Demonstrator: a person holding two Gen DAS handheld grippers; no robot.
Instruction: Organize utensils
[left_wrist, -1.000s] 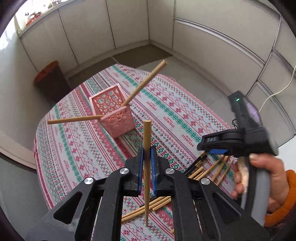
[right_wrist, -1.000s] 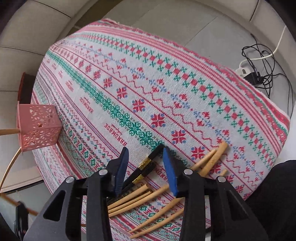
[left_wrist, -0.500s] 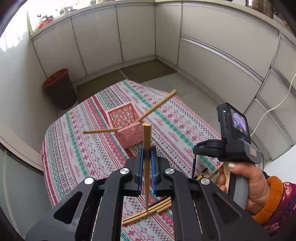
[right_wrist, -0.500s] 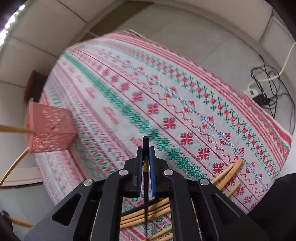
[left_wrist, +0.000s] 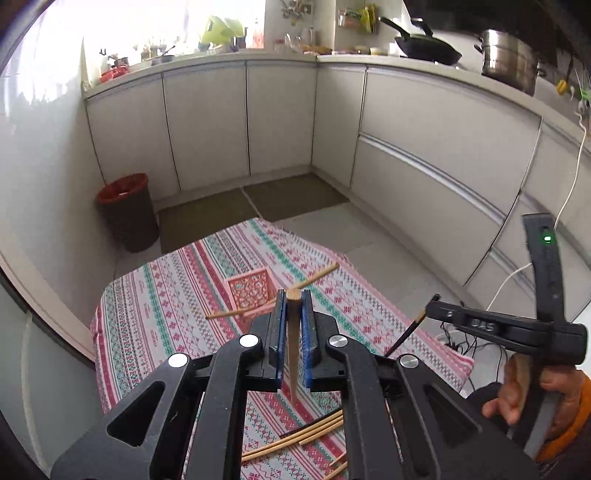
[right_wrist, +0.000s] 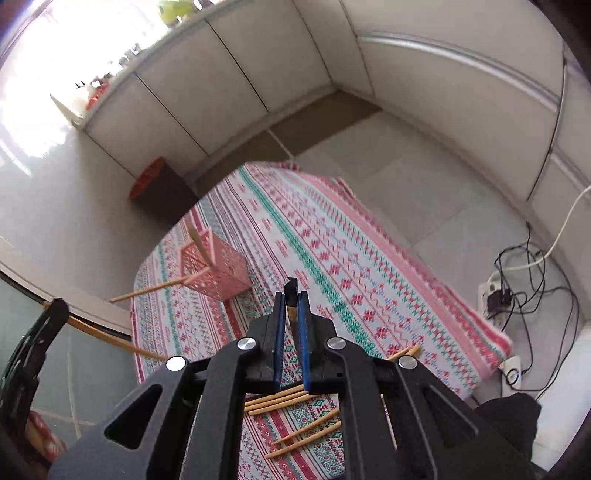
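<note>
My left gripper (left_wrist: 293, 295) is shut on a wooden chopstick (left_wrist: 293, 354) held upright, high above the table. My right gripper (right_wrist: 291, 295) is shut on a black chopstick (right_wrist: 291, 291) with a gold band; it also shows in the left wrist view (left_wrist: 406, 334). A pink lattice basket (left_wrist: 251, 291) stands on the patterned tablecloth (left_wrist: 177, 314) with two wooden chopsticks (left_wrist: 317, 275) sticking out of it; it also shows in the right wrist view (right_wrist: 218, 266). Several wooden chopsticks (right_wrist: 280, 400) lie loose on the cloth below both grippers.
A red-rimmed bin (left_wrist: 127, 210) stands on the floor past the table's far end. White cabinets (left_wrist: 207, 122) line the walls. A power strip with cables (right_wrist: 498, 295) lies on the floor to the right of the table.
My right gripper closed on the black chopstick and lifted it off the cloth. Both grippers rose well above the table; the left kept its wooden chopstick.
</note>
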